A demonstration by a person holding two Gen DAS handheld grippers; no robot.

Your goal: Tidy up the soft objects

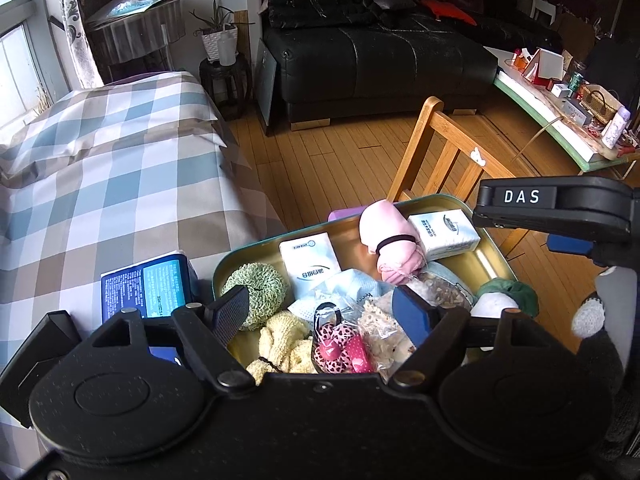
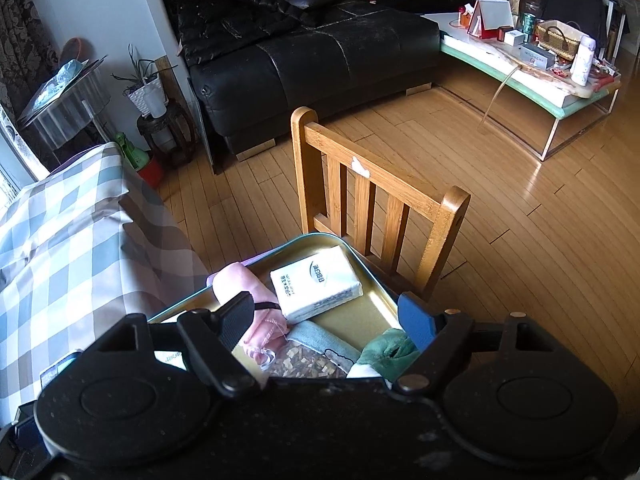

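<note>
So a checked blue-and-tan cloth (image 1: 120, 168) is spread over the surface at left, with a black sofa (image 1: 372, 64) seen at the back and a wooden chair (image 2: 380, 200) parked just behind the tray; a gold metal tray (image 1: 486, 258) with a teal rim is set beside the cloth and is loaded with soft stuff; a pink rolled cloth (image 1: 390, 240) tied with a black band is laid near the far end, touching a white tissue pack (image 1: 444, 230); a second tissue pack (image 1: 310, 260) is found nearer the middle; a green knitted scrunchie (image 1: 260, 294) is tucked at the left edge, a yellow knitted one (image 1: 284, 342) just beside it, and a pink spotted hair clip (image 1: 340, 350) in clear wrap next to that; the left gripper (image 1: 324, 308) is held over the pile with its fingers spread and nothing pinched; the right gripper (image 2: 328, 316) is likewise spread wide above the far end, nothing gripped.
</note>
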